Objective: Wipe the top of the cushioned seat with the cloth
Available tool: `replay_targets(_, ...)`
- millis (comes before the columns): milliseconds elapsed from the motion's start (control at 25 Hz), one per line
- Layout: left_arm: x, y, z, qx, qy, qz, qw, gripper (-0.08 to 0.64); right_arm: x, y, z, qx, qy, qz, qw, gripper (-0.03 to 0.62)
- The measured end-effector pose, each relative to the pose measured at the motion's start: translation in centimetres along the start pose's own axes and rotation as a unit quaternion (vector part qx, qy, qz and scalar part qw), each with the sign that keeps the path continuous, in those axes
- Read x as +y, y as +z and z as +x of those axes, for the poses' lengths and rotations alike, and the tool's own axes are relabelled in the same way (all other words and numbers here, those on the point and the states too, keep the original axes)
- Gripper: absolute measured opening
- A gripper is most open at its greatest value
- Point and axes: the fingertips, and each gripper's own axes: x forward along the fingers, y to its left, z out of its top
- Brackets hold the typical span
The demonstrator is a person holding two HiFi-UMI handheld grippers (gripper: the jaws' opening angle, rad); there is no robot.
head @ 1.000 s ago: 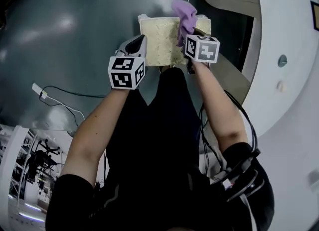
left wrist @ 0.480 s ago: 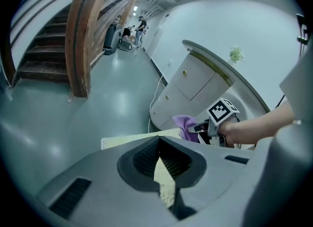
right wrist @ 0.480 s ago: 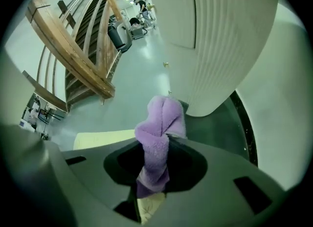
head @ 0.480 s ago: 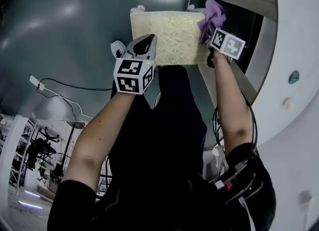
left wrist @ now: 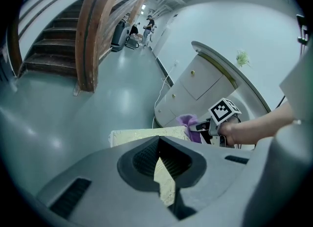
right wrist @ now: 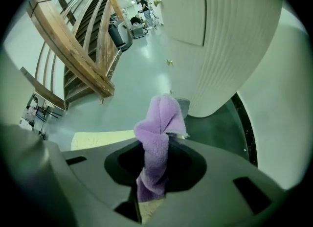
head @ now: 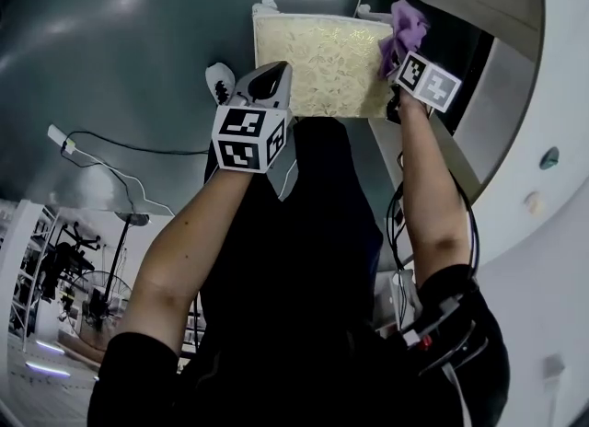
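Cloth (right wrist: 159, 138) – purple, bunched and twisted – is pinched upright between the jaws of the right gripper (head: 405, 64), its free end poking out past the tips. It sits at the right-hand edge of the cushioned seat (head: 317, 64), toward the far corner; whether it presses on the fabric or only brushes the rim cannot be told. The seat is a pale yellow patterned pad, a little wider than deep, with its longer side running left to right in front of the person. Nearly all of its top therefore lies to the left of the cloth – the relation the stroke depends on. My judgement is that the wipe has to travel leftward along that long side, and the right hand is the one placed for it. The left gripper (head: 269, 77) hangs by the near left corner, jaws drawn together with nothing between them, well apart from the cloth.
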Motion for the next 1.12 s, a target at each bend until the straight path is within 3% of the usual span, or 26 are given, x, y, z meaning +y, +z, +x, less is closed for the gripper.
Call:
replay_targets(840, 7.1, 1.9, -4.8, -0.017, 0.013, 0.001, 0.9998, 0.003, 13.7, -2.0, 1.8, 0.009, 0.036, -0.071, 0.997, 0.097)
replay_targets(1120, 10.3, 1.6, -6.9, -0.025, 0.024, -0.012, 0.9993, 0.003, 17.2, -2.4, 2.4, 0.008, 0.029, -0.088, 0.996, 0.097)
